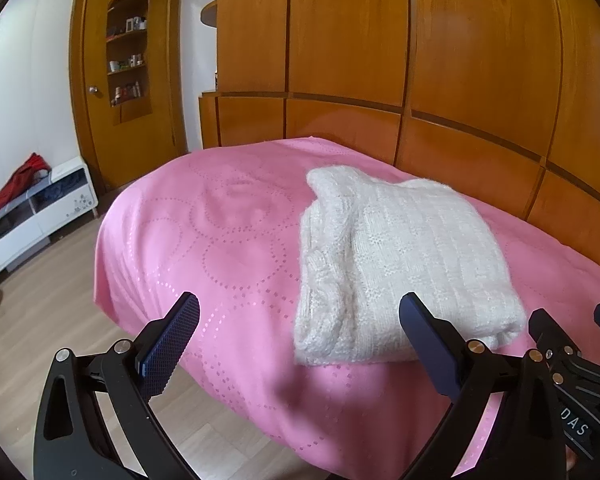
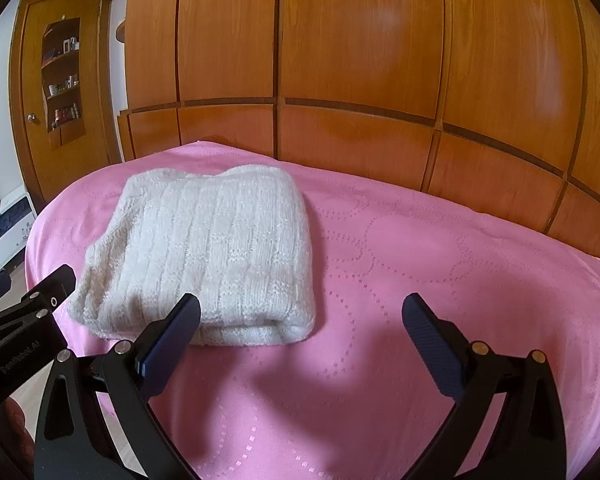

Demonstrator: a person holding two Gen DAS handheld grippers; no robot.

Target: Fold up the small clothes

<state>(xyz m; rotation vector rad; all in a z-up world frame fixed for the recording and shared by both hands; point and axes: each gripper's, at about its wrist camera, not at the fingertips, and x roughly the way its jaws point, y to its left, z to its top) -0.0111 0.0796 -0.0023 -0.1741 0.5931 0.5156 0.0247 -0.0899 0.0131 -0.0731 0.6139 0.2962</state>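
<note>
A white knitted sweater (image 1: 400,264) lies folded into a thick rectangle on the pink bedspread (image 1: 220,248). It also shows in the right wrist view (image 2: 204,256), left of centre. My left gripper (image 1: 300,312) is open and empty, held just short of the sweater's near edge. My right gripper (image 2: 300,312) is open and empty over the bedspread (image 2: 440,264), with its left finger (image 2: 172,332) in front of the sweater's near fold. The right gripper also shows at the right edge of the left wrist view, where its fingers (image 1: 556,340) stick out. The left gripper's body shows at the left edge of the right wrist view.
A wooden panelled wardrobe (image 1: 380,60) stands behind the bed. A wooden door (image 1: 128,80) with shelves is at the far left. A low white cabinet (image 1: 36,216) with a red garment (image 1: 20,184) stands by the wall on wooden floor (image 1: 40,312).
</note>
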